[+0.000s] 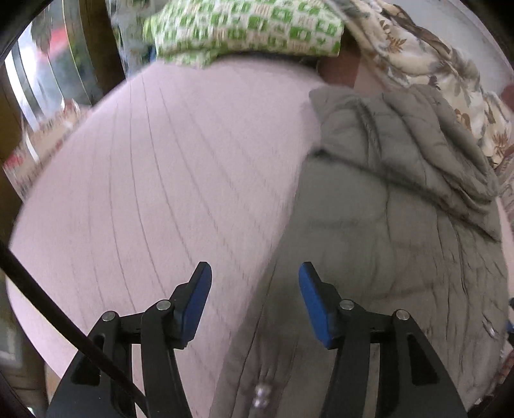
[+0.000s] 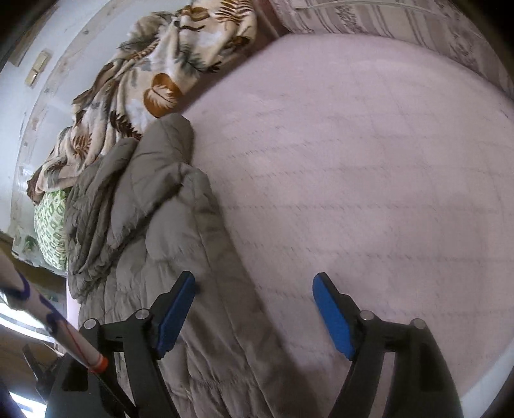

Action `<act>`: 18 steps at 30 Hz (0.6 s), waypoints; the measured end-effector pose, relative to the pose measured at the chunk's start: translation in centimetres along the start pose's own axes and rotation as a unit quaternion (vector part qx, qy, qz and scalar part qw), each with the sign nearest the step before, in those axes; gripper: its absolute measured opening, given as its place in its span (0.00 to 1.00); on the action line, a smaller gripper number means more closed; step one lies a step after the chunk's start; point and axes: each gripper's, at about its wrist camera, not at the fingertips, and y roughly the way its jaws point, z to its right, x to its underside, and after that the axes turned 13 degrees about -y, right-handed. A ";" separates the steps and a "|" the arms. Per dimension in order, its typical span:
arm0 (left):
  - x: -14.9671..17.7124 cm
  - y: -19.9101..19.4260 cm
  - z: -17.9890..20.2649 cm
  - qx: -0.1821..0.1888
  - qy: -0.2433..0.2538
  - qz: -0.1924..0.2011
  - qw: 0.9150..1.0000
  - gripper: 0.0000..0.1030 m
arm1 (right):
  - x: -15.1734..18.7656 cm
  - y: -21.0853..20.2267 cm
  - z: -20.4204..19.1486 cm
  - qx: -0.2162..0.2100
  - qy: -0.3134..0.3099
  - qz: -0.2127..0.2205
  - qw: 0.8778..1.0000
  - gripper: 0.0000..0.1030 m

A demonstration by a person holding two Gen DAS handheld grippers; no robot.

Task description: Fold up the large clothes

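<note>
A grey-olive quilted puffer jacket [image 1: 401, 225] lies spread on a pale pink bed sheet [image 1: 160, 177], its hood bunched at the far end. My left gripper [image 1: 255, 273] is open and empty, hovering over the jacket's left edge near its snap buttons [image 1: 261, 395]. In the right wrist view the jacket [image 2: 167, 225] lies along the left side of the sheet [image 2: 369, 177]. My right gripper [image 2: 253, 283] is open and empty, above the jacket's right edge, its left finger over the fabric.
A leaf-print blanket [image 2: 154, 80] is heaped against the wall beyond the jacket. A green-and-white patterned pillow [image 1: 244, 29] sits at the bed's head. A patterned cloth [image 2: 401, 19] lies at the sheet's far edge. A dark cable [image 1: 64, 315] crosses the left view.
</note>
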 end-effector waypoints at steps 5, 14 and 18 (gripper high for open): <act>1.8 0.8 -2.2 0.049 -0.030 -0.043 0.997 0.54 | 2.0 -1.3 0.4 0.002 -0.004 -0.012 1.000 0.81; 4.8 -0.6 -3.7 0.089 -0.050 -0.061 0.993 0.57 | 6.1 -3.3 0.2 -0.015 -0.015 -0.023 1.000 0.81; 6.6 -1.4 -3.9 0.098 -0.044 -0.058 0.992 0.58 | 7.6 -3.8 -0.2 -0.016 -0.025 -0.031 0.999 0.82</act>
